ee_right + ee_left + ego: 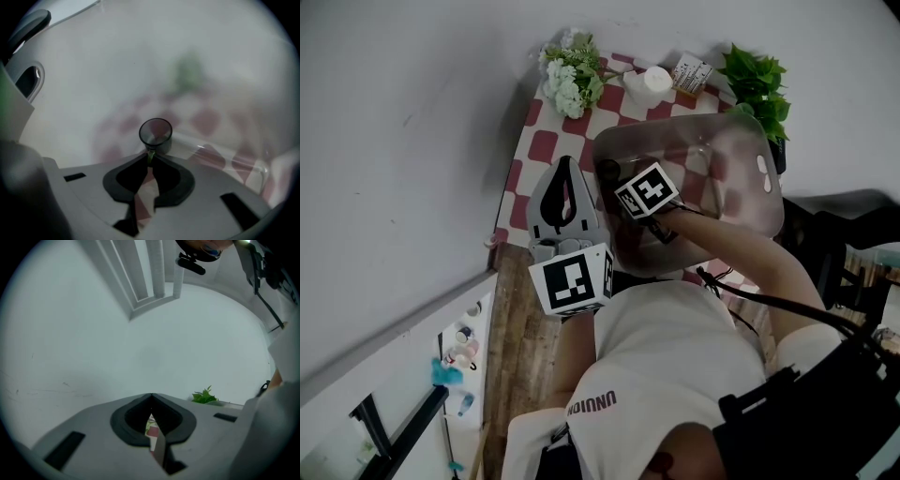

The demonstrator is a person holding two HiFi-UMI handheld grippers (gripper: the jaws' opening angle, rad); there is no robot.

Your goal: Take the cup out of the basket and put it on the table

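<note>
A small dark translucent cup [155,133] stands upright inside the clear plastic basket [750,202] on the red-and-white checked table [546,145]. In the head view the cup [607,171] sits by the basket's left wall. My right gripper [151,157] reaches steeply down into the basket, and its tips pinch the cup's near wall. My left gripper [565,167] hovers level over the table's left part, outside the basket. Its jaws [151,397] are closed together with nothing between them.
At the table's far edge are white flowers [570,80], a white jar [649,84], a small box [691,72] and a green plant [757,82]. A grey wall runs along the left. A shelf with small items [459,361] is at lower left.
</note>
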